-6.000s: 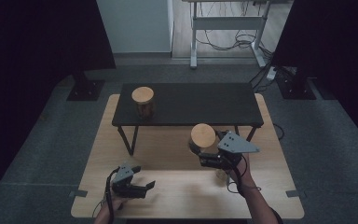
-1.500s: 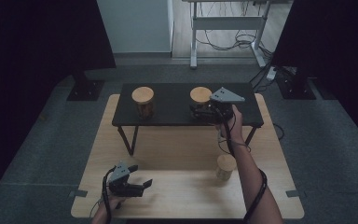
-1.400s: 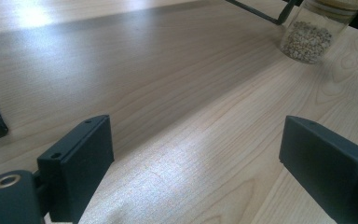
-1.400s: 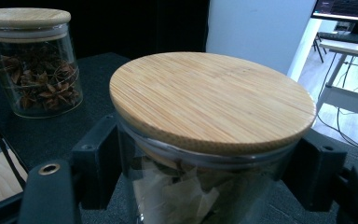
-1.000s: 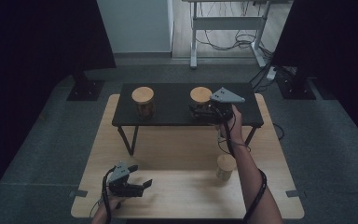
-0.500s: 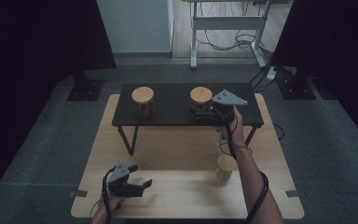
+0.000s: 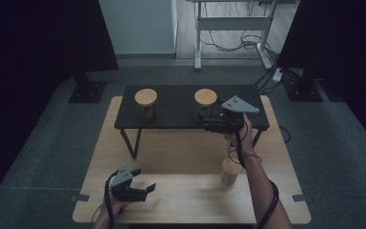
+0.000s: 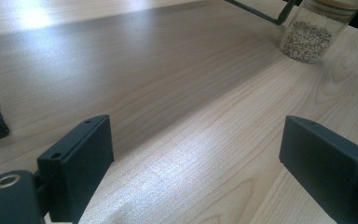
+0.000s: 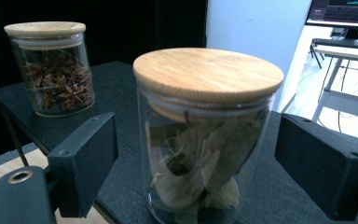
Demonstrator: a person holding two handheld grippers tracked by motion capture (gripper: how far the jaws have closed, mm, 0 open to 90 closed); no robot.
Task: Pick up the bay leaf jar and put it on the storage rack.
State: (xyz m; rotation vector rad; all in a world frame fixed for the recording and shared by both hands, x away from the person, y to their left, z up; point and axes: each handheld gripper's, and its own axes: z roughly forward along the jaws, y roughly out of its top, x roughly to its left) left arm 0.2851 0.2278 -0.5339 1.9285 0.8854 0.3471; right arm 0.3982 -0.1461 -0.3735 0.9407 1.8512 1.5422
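Here I see a black shelf (image 7: 181,107) on my wooden table (image 7: 171,200), dark room; right gripper (image 9: 200,163) spread around the bay-leaf jar (image 9: 205,135), left gripper (image 8: 196,158) open, jar base cut off.

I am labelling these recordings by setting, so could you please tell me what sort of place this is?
Probably a lab or studio set up for recording: a wooden table ringed by dark curtains, a desk frame with trailing cables behind, and a monitor lit nearby.
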